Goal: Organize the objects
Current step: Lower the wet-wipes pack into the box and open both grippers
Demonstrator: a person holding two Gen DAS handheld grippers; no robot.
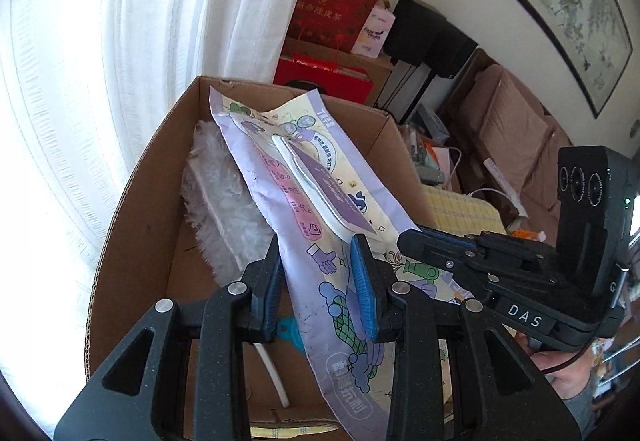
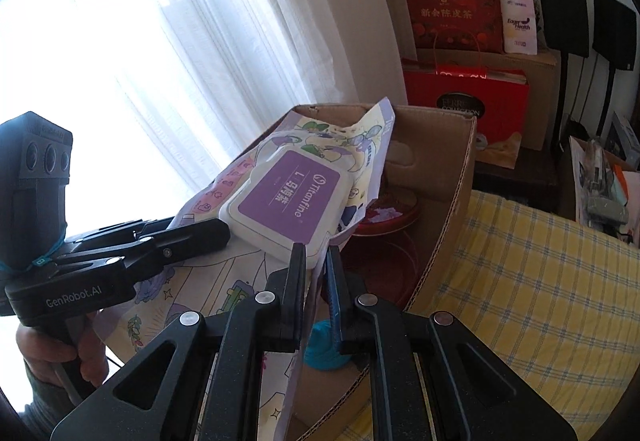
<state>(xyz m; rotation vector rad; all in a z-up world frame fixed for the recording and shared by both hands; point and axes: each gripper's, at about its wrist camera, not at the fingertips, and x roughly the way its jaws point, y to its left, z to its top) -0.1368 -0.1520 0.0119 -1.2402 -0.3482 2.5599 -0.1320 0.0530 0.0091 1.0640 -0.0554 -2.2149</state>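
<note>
Both clamped on the wipes pack (image 1: 316,237): left gripper (image 1: 323,283) mid-body, right gripper (image 2: 316,281) on the edge. Held tilted over the cardboard box (image 1: 140,241), lid toward 12 o'clock, white duster (image 1: 224,209) at 9.

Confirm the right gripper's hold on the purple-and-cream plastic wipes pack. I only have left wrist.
Observer: The right gripper is shut on a thin edge of the purple-and-cream plastic wipes pack, just beside its white hinged lid.
Operator: Anything in the brown cardboard box on that side?
Observer: A round red tin lies inside, partly under the pack's right edge.
Operator: Lid marking?
Observer: Its purple label reads Titanfine.
</note>
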